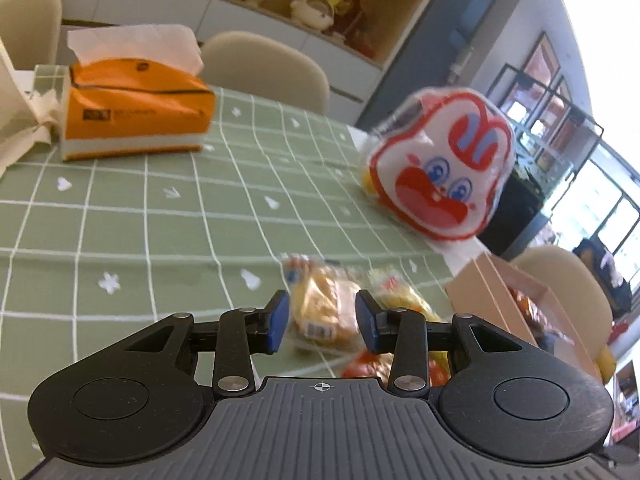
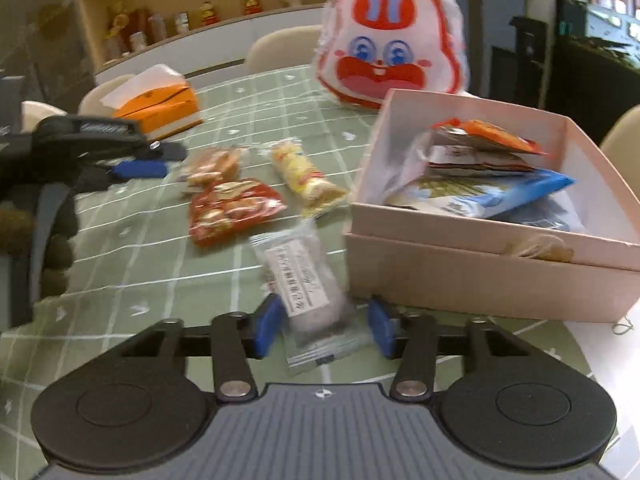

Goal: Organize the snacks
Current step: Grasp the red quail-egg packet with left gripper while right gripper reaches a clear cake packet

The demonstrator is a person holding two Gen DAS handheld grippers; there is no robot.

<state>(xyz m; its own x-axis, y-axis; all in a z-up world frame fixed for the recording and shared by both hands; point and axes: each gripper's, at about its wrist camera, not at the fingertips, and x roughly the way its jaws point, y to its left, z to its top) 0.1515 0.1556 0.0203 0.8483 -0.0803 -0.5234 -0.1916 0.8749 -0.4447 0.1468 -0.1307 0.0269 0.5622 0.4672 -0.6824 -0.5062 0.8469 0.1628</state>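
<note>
Right wrist view: right gripper (image 2: 322, 326) straddles a clear-wrapped grey snack bar (image 2: 310, 288) just left of the pink cardboard box (image 2: 480, 276); jaws parted, pads not pressing.
Bar axis: lengthwise, pointing away from camera, flat on the counter (image 2: 160, 248).
Left gripper (image 1: 322, 320): jaws parted over an orange-yellow bread packet (image 1: 324, 308), empty.
Why: loose snacks left of the box probably await boxing.

Pretty cozy dining room: table under a green grid tablecloth (image 1: 160, 216) with little white flowers, cream chairs (image 1: 272, 68) pulled up around it. Wood shelves (image 2: 168, 20) full of figurines sit over white cabinets, and bright windows (image 1: 600, 208) blow out the far side.
</note>
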